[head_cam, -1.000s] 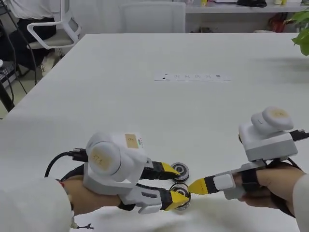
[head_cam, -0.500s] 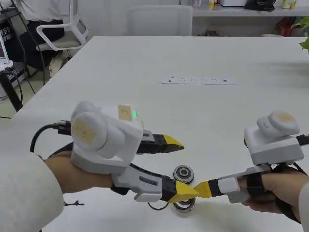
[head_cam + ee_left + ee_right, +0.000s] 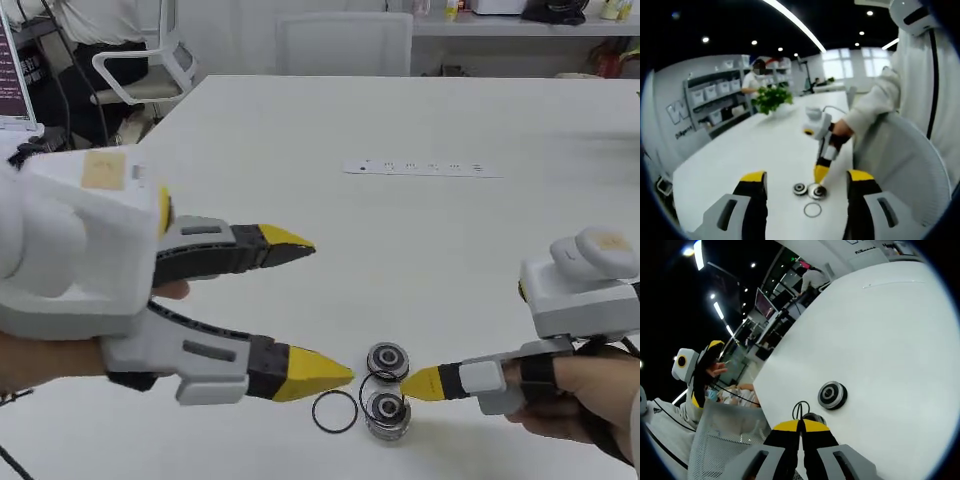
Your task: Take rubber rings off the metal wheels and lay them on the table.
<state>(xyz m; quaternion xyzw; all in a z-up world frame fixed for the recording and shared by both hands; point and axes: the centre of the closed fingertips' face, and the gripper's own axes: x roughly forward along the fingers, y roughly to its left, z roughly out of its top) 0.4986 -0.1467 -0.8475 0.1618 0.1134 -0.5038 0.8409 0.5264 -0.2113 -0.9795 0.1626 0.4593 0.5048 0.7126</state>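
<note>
White table (image 3: pixel 450 230): bears everything.
Left gripper (image 3: pixel 330 310): jaws spread wide, empty.
Right gripper (image 3: pixel 406 385): jaws closed, seemingly pinching a thin black rubber loop (image 3: pixel 799 403).
Two small round metal wheels (image 3: pixel 387 359): side by side, rigid.
Loose black rubber ring (image 3: pixel 314 412): flat on the table beside the near wheel; likely light, stretchy, best pinched at the edge.

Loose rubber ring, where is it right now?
Head view: the loose rubber ring lies flat on the table, just left of the nearer metal wheel, by the left tongs.
</note>
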